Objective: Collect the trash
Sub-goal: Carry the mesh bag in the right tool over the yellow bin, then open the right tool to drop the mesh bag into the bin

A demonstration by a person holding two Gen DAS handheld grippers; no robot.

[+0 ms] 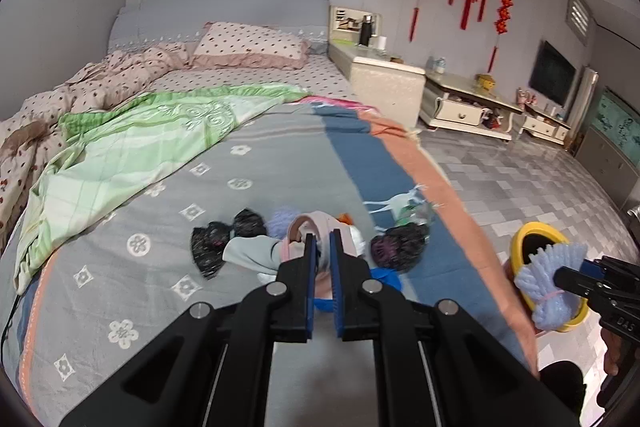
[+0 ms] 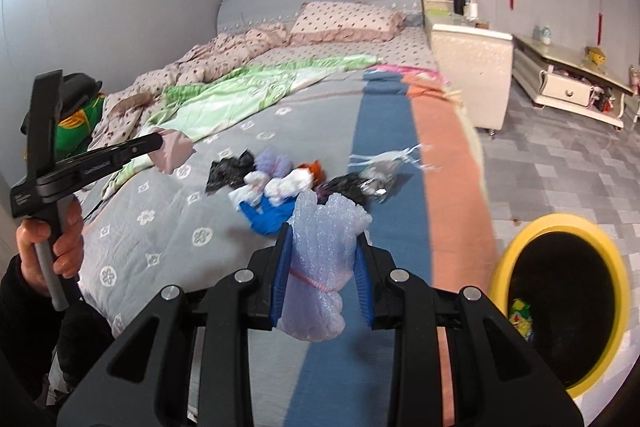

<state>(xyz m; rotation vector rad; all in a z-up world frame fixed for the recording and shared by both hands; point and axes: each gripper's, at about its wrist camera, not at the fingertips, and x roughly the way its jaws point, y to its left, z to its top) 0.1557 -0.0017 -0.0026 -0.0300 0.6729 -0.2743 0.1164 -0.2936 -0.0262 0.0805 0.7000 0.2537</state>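
My right fingers [image 2: 322, 277] were clamped on a foam-wrap bundle [image 2: 320, 267], long axis upright, fanned end up, beside the yellow bin [image 2: 516, 251]. Left fingers [image 1: 322, 259] pinched a pinkish strip [image 1: 316, 223] above the bed [image 1: 200, 187]'s trash pile [image 2: 288, 179]. No readable labels.

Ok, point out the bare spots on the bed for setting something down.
Free: the grey flowered cover between the green quilt and the trash pile. Also the blue stripe beyond the pile. Crowded: the pile itself, near the bed's edge by the yellow bin.
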